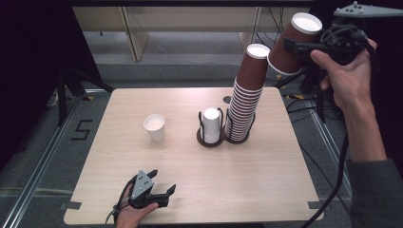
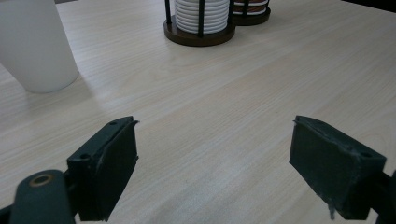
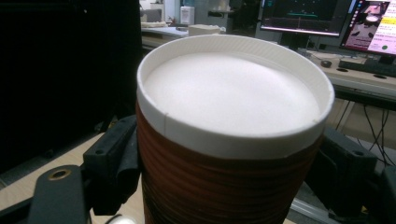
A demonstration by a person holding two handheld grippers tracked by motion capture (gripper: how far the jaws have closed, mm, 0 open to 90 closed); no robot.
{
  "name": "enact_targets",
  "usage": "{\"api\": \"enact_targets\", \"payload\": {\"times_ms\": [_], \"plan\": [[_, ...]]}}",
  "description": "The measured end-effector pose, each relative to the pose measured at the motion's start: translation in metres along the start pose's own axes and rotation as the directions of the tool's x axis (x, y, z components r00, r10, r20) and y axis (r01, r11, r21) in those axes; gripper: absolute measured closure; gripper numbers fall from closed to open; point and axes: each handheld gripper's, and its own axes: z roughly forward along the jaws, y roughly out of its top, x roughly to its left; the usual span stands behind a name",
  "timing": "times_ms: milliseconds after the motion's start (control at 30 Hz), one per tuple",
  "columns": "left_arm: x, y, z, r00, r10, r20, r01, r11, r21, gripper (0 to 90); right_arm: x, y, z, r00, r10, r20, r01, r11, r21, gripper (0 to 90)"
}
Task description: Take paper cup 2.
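Note:
My right gripper [image 1: 291, 45] is up in the air beyond the table's far right corner, shut on a brown ribbed paper cup [image 1: 295, 40] held bottom-up and tilted. In the right gripper view the cup [image 3: 233, 116] sits between the two black jaws, its white base towards the camera. A tall leaning stack of brown cups [image 1: 244, 102] stands upside down in a round holder just below and left of the held cup. My left gripper [image 1: 161, 189] lies low at the table's near edge, open with nothing between its pads [image 2: 112, 163].
A short stack of white cups [image 1: 211, 124] stands in a second holder beside the brown stack. One lone white cup [image 1: 155, 127] stands upright left of centre, also at far left in the left gripper view [image 2: 37, 46]. The wooden table [image 1: 190, 156] has dark floor around it.

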Motion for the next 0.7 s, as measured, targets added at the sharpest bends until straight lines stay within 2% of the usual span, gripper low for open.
{"api": "enact_targets", "payload": {"times_ms": [100, 233, 267, 367, 400, 600, 700], "plan": [[-0.001, 0.000, 0.000, 1.0000, 0.004, -0.002, -0.004, 0.9999, 0.015, 14.8, 0.000, -0.012, -0.009, 1.0000, -0.007, 0.004, 0.007, 1.000, 0.017, 20.7], [-0.001, 0.001, -0.001, 1.0000, 0.009, -0.002, -0.009, 0.9999, 0.007, 14.8, 0.002, -0.033, -0.018, 0.9997, -0.020, -0.010, 0.020, 0.999, 0.031, 20.7], [-0.001, 0.001, -0.001, 1.0000, 0.008, -0.006, -0.008, 0.9999, 0.012, 14.8, 0.005, -0.041, -0.020, 0.9998, -0.009, -0.019, 0.010, 0.999, 0.043, 20.7], [0.000, 0.001, -0.002, 1.0000, 0.002, -0.004, -0.002, 1.0000, 0.004, 14.7, 0.009, -0.059, -0.022, 0.9985, -0.021, -0.051, 0.023, 0.999, 0.048, 20.7], [0.000, 0.001, -0.002, 1.0000, 0.003, -0.004, -0.003, 1.0000, 0.005, 14.8, 0.013, -0.065, -0.023, 0.9981, -0.006, -0.062, 0.009, 0.998, 0.056, 20.7], [0.000, 0.001, -0.001, 0.9999, 0.008, 0.007, -0.008, 0.9999, -0.008, 14.7, 0.032, -0.100, -0.019, 0.9914, -0.034, -0.126, 0.043, 0.997, 0.068, 20.7], [0.000, 0.003, -0.003, 1.0000, 0.003, 0.001, -0.003, 0.9999, -0.011, 14.7, 0.043, -0.118, -0.013, 0.9863, -0.011, -0.165, 0.025, 0.996, 0.087, 20.7]]}}
